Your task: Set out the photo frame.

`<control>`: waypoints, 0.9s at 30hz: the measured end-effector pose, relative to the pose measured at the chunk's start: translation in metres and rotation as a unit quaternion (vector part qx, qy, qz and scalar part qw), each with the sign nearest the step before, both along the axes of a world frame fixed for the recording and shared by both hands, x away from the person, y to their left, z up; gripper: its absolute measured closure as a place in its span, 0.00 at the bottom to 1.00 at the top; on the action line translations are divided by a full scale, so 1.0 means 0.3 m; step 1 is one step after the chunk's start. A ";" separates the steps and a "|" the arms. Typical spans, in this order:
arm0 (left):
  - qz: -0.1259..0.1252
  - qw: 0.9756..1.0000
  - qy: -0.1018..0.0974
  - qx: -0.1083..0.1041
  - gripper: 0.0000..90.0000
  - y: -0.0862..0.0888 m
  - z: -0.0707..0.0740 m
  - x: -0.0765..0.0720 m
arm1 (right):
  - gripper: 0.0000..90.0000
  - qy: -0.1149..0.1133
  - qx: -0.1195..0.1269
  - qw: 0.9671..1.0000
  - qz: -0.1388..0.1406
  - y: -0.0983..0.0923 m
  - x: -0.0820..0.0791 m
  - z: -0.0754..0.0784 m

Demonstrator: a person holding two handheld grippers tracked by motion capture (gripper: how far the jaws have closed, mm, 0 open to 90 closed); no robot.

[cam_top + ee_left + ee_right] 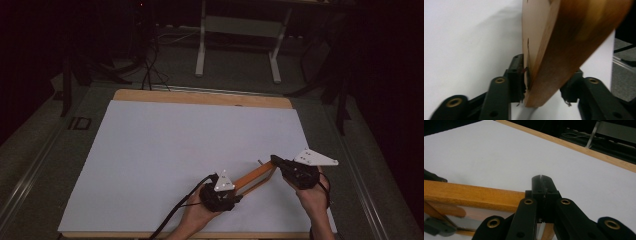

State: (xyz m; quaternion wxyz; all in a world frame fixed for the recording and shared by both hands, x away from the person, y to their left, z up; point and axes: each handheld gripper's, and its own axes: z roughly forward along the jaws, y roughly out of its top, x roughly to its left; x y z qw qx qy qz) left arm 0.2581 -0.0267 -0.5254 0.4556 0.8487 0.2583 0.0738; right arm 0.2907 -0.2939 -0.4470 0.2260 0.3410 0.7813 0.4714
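High view shows my left gripper (223, 192) straddling 1 end of the wooden frame (255, 175) and my right gripper (280, 163) clamped on the other, lifted off the table (150, 150), placement pending.

no readable text, labels, brands or numbers, wooden frame (256, 176) unmarked, white table cover (175, 150) blank
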 end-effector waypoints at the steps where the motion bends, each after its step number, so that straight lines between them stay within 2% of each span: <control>1: 0.000 1.000 0.001 -0.006 0.70 -0.001 -0.003 0.001 | 1.00 0.000 0.001 1.000 0.000 0.000 0.000 0.000; 6: 0.010 1.000 -0.022 0.002 0.73 -0.009 -0.003 -0.007 | 1.00 0.003 0.006 1.000 0.000 -0.002 0.002 -0.001; 9: 0.014 1.000 -0.026 0.007 0.76 -0.007 -0.002 -0.007 | 1.00 0.009 0.023 1.000 0.003 -0.010 0.009 -0.006; 12: 0.015 0.999 -0.033 0.011 0.76 -0.007 -0.001 -0.008 | 1.00 0.007 0.018 1.000 0.002 -0.008 0.007 -0.005; 19: 0.014 0.999 -0.034 0.015 0.77 -0.002 0.010 -0.003 | 1.00 0.003 0.010 1.000 0.001 -0.007 0.006 -0.001; 27: 0.008 0.999 -0.046 0.015 0.77 0.021 0.054 0.001 | 1.00 -0.004 0.019 1.000 -0.007 -0.034 -0.001 0.020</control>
